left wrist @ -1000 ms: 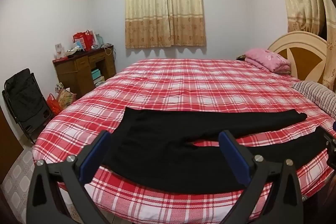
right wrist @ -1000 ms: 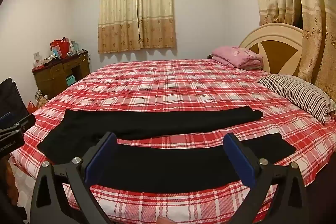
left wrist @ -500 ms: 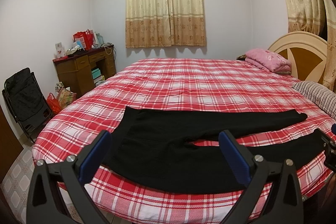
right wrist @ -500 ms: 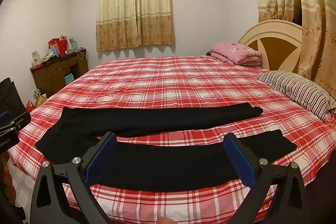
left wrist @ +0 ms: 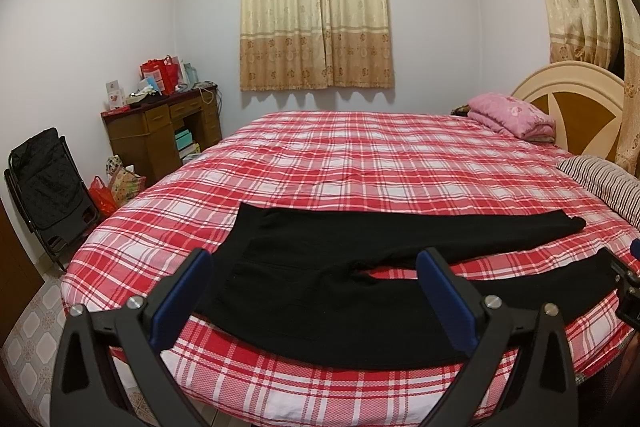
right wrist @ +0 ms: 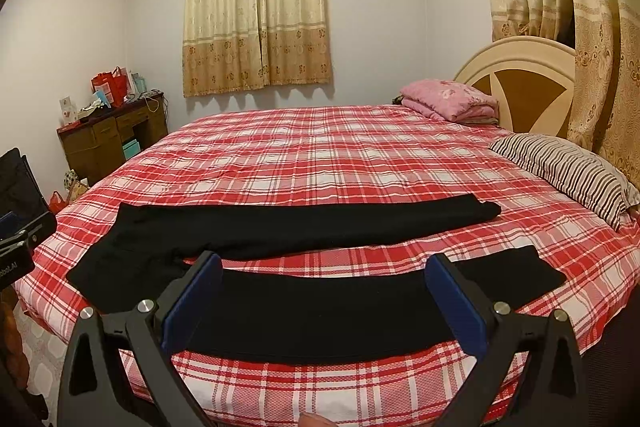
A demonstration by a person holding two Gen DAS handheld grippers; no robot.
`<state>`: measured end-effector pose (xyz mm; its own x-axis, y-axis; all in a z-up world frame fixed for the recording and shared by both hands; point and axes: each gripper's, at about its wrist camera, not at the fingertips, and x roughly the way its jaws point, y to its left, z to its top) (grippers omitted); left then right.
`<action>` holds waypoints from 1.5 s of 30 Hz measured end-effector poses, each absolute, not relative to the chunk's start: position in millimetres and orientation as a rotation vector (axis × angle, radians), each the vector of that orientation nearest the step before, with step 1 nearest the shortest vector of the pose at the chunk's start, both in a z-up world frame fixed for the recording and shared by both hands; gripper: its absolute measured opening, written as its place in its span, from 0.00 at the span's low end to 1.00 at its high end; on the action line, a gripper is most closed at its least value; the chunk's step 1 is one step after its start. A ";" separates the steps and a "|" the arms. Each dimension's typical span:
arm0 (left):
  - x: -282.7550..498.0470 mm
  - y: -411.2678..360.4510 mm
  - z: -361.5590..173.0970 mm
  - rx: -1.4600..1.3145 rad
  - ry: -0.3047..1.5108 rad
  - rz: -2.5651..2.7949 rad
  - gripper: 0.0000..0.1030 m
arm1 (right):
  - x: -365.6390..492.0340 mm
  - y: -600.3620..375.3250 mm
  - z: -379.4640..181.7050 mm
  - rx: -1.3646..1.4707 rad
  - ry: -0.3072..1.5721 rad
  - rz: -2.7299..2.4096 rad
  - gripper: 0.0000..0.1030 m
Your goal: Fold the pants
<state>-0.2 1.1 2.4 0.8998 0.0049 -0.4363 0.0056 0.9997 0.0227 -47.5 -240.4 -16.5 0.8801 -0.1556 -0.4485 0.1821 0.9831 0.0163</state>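
Item: black pants [left wrist: 320,283], flat on plaid bed [left wrist: 380,167] near front edge; waist at 9 o'clock, legs splayed toward 3 o'clock, ready for leg-on-leg fold.
Left gripper [left wrist: 316,291]: jaws spread wide, empty, poised off waist end.
Right gripper [right wrist: 324,295]: jaws wide apart, empty, facing near leg.
No fold yet made.

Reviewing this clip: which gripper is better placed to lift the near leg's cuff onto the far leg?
Right. The right gripper faces the near leg toward its cuff; the left gripper fronts the waist. Both are open.
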 end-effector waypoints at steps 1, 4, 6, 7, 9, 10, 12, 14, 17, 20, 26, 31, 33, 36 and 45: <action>-0.3 1.1 2.3 0.025 0.451 -0.001 1.00 | -47.4 -240.3 -16.6 0.058 0.462 -0.177 0.99; -0.3 1.2 2.3 0.024 0.451 -0.001 1.00 | -47.2 -240.8 -17.1 0.058 0.462 -0.175 0.99; -0.3 1.2 2.2 0.024 0.451 -0.001 1.00 | -47.2 -240.8 -17.1 0.058 0.463 -0.175 0.99; -0.3 1.2 2.3 0.024 0.451 -0.001 1.00 | -47.2 -240.7 -17.2 0.059 0.463 -0.174 0.99; -0.4 1.2 2.2 0.024 0.451 -0.001 1.00 | -47.0 -240.6 -18.9 0.058 0.464 -0.174 0.99; -0.4 1.2 2.2 0.024 0.451 -0.001 1.00 | -47.0 -240.7 -18.8 0.058 0.465 -0.174 0.99; -0.4 1.4 2.1 0.024 0.451 -0.002 1.00 | -46.9 -240.3 -19.8 0.059 0.465 -0.174 0.99; -0.3 1.4 2.1 0.024 0.451 -0.001 1.00 | -46.8 -240.2 -19.8 0.057 0.465 -0.174 0.99; -0.4 1.5 1.9 0.024 0.451 -0.001 1.00 | -46.4 -240.3 -21.0 0.058 0.466 -0.174 0.99; -0.3 1.7 1.9 0.023 0.451 -0.002 1.00 | -45.4 -239.1 -22.2 0.057 0.468 -0.174 0.99; -1.0 4.2 1.1 0.022 0.454 0.000 1.00 | -44.3 -238.4 -26.1 0.057 0.474 -0.173 0.99; -0.8 4.6 1.1 0.021 0.455 -0.002 1.00 | -44.3 -239.5 -26.3 0.058 0.479 -0.172 0.99; -0.3 7.2 -0.6 0.021 0.458 -0.001 1.00 | -44.3 -239.6 -26.4 0.059 0.480 -0.172 0.99; 0.1 7.3 -4.3 0.021 0.461 -0.002 1.00 | -43.1 -241.2 -25.3 0.059 0.485 -0.170 0.99; 6.9 6.6 -14.1 0.029 0.475 -0.001 1.00 | -38.3 -241.6 -30.6 0.056 0.501 -0.161 0.99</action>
